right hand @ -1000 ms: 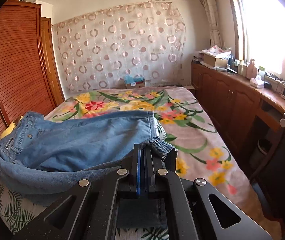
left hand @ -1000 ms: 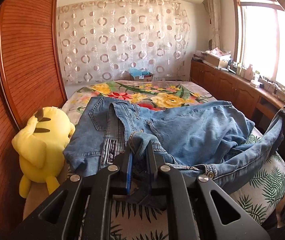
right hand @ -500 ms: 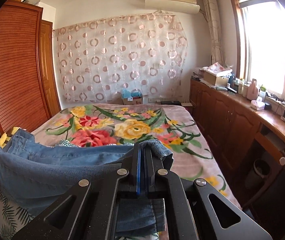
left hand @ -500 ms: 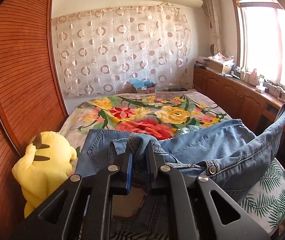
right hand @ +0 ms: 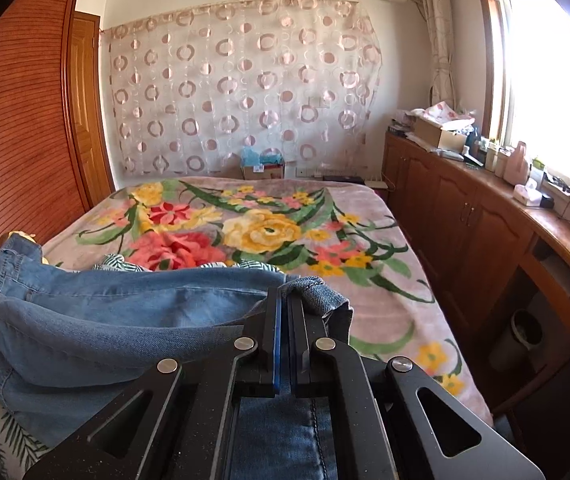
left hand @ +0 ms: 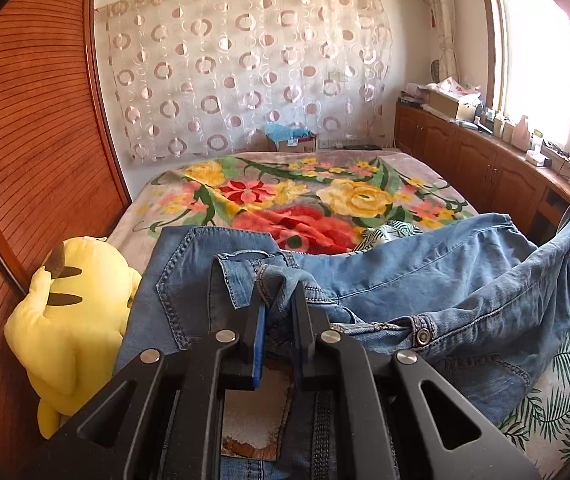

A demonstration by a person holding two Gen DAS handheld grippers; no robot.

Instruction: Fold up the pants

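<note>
Light blue denim pants (left hand: pixel 425 280) hang between my two grippers above the near end of the bed. My left gripper (left hand: pixel 279 300) is shut on a bunched fold of the waistband, near the metal button (left hand: pixel 423 335) and a back pocket (left hand: pixel 189 276). My right gripper (right hand: pixel 285 300) is shut on a hemmed edge of the pants (right hand: pixel 125 312), whose cloth sags away to the left. The part of the pants under both grippers is hidden.
The bed carries a floral blanket (right hand: pixel 269 232) and a leaf-print sheet (left hand: pixel 565 392). A yellow plush toy (left hand: pixel 73 312) sits against the wooden wardrobe (left hand: pixel 25 160) on the left. Wooden cabinets (right hand: pixel 465 220) with clutter line the right under the window.
Both grippers pulled back toward the near end of the bed with the pants, which left more floral blanket bare. In the last half second they lowered slightly. Both grips held.
</note>
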